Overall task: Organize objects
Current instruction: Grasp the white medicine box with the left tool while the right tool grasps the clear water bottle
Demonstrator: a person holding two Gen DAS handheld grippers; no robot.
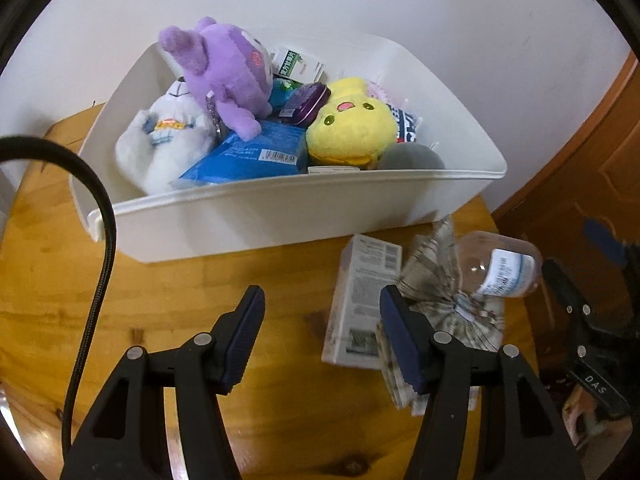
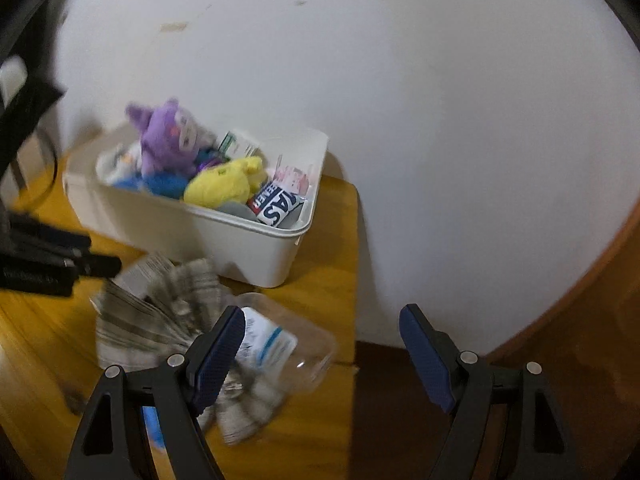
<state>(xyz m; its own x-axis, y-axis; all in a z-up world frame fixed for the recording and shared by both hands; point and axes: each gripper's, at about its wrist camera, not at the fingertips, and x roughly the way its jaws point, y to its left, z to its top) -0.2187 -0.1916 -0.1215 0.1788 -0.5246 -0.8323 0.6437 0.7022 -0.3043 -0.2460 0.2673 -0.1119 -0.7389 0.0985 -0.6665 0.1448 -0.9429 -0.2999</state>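
On the table (image 1: 60, 280), the white bin (image 1: 280, 208) is already full. The left tool (image 1: 322, 338) gapes, empty; carton (image 1: 360, 300), plaid cloth (image 1: 440, 280) and clear bottle (image 1: 500, 268) lie rightward, nearer the right tool (image 2: 322, 348), likewise released.

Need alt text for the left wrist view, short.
A white plastic bin on a wooden table holds purple, white and yellow plush toys and a blue packet. In front, the open left gripper hovers beside a white carton, a plaid cloth and a clear plastic bottle.
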